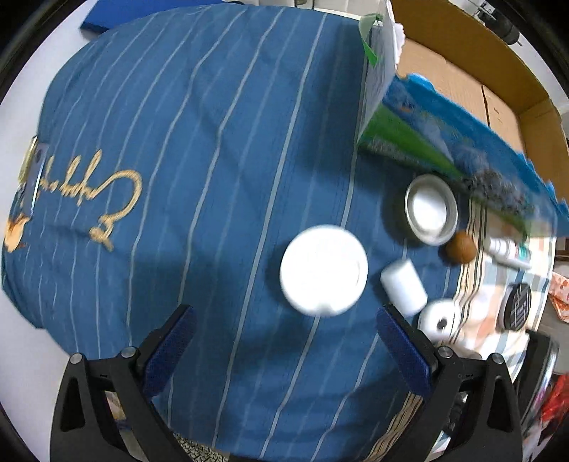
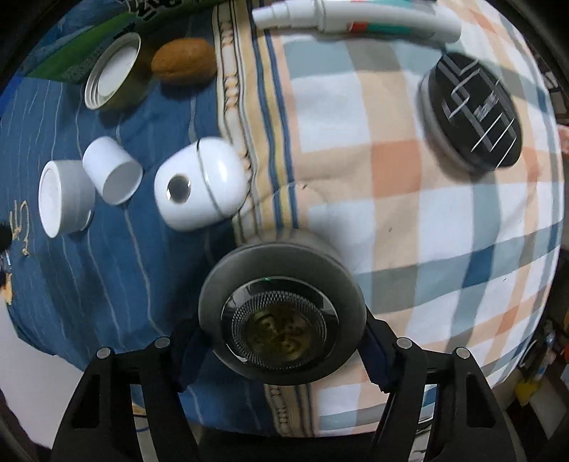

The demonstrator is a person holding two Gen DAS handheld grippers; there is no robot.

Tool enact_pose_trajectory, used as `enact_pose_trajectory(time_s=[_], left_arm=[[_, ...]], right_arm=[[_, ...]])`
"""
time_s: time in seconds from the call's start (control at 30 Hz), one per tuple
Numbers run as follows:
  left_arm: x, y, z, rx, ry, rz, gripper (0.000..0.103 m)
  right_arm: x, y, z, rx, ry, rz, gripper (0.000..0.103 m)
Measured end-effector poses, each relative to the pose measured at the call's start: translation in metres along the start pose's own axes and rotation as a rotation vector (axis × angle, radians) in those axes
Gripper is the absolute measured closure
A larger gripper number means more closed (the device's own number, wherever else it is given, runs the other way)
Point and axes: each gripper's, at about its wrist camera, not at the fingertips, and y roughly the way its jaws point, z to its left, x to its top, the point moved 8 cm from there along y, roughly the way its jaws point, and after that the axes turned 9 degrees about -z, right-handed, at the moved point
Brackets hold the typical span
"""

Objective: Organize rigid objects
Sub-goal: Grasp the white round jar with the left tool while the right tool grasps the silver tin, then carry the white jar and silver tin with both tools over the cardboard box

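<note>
My left gripper (image 1: 284, 341) is open and empty, just short of a round white jar (image 1: 323, 270) on the blue striped cloth (image 1: 177, 124). To its right lie a small white cylinder (image 1: 403, 286), a white egg-shaped device (image 1: 437, 318), a metal lid (image 1: 431, 209) and a brown nut (image 1: 460, 247). My right gripper (image 2: 281, 341) is shut on a round grey tin with a mesh window (image 2: 281, 314), held above the cloths. The right wrist view also shows the white jar (image 2: 64, 199), cylinder (image 2: 112, 170), egg device (image 2: 201, 184), metal lid (image 2: 113, 71), nut (image 2: 185, 60), a white tube (image 2: 355, 17) and a black round case (image 2: 473, 110).
A green and blue box (image 1: 444, 135) stands behind the lid, with a cardboard box (image 1: 480, 60) beyond it. A checked cloth (image 2: 409, 213) covers the right side. The white tube (image 1: 506, 250) and black case (image 1: 517, 305) lie on it.
</note>
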Motion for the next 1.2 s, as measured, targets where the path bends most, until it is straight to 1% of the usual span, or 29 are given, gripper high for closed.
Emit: enact_pose_trajectory(time_s=[0.1,0.17,0.23,0.3,0.33,0.37,0.43,0.5,0.6,0.63,0.7,0.8,0.87,0.93,0.97,1.07,1.2], left_arm=[[0.017,0.018,-0.008,-0.025,0.016,0.017,0.0],[0.023,0.038,-0.016,-0.026,0.052,0.072,0.0],[0.024,0.051,-0.02,-0.016,0.074,0.104,0.0],[0.023,0.067,-0.025,-0.021,0.096,0.133,0.009],[0.023,0.071,-0.027,-0.021,0.104,0.14,0.021],[0.023,0.077,-0.03,-0.027,0.119,0.145,0.028],[0.022,0.084,-0.034,-0.04,0.123,0.153,0.037],[0.02,0.09,-0.036,-0.066,0.098,0.169,0.037],[0.019,0.091,-0.039,-0.048,0.11,0.143,0.037],[0.018,0.09,-0.039,-0.045,0.112,0.136,0.037],[0.009,0.084,-0.042,-0.031,0.115,0.133,0.037],[-0.017,0.077,-0.046,-0.045,0.132,0.149,0.037],[-0.032,0.081,-0.047,-0.05,0.141,0.16,0.036],[-0.037,0.081,-0.048,-0.041,0.156,0.138,0.037],[-0.038,0.079,-0.05,-0.038,0.163,0.14,0.037],[-0.038,0.077,-0.054,-0.04,0.158,0.14,0.037],[-0.04,0.05,-0.058,-0.032,0.172,0.086,0.037]], right_arm=[[0.012,0.001,-0.007,-0.023,0.003,-0.014,0.029],[0.019,-0.002,-0.007,-0.039,-0.002,-0.022,0.029],[0.024,0.001,-0.006,-0.052,-0.013,-0.023,0.029],[0.026,0.002,-0.002,-0.06,-0.025,-0.015,0.029],[0.027,0.001,0.0,-0.063,-0.027,-0.011,0.029],[0.027,0.002,0.001,-0.062,-0.028,-0.007,0.029],[0.026,0.002,0.002,-0.054,-0.024,0.002,0.029],[0.032,-0.002,0.002,-0.037,-0.019,0.009,0.029],[0.035,-0.004,-0.004,-0.016,-0.004,0.018,0.029],[0.044,-0.003,-0.021,-0.011,-0.003,0.022,0.029],[0.052,-0.013,-0.029,-0.011,-0.002,0.034,0.029],[0.059,-0.007,-0.032,-0.007,0.005,0.05,0.029],[0.06,-0.004,-0.035,-0.002,0.012,0.059,0.029],[0.06,-0.001,-0.037,-0.004,0.014,0.06,0.03],[0.058,0.005,-0.041,-0.011,0.01,0.056,0.03],[0.057,0.005,-0.043,-0.029,-0.003,0.044,0.03],[0.042,-0.002,-0.044,-0.026,-0.022,0.03,0.031]])
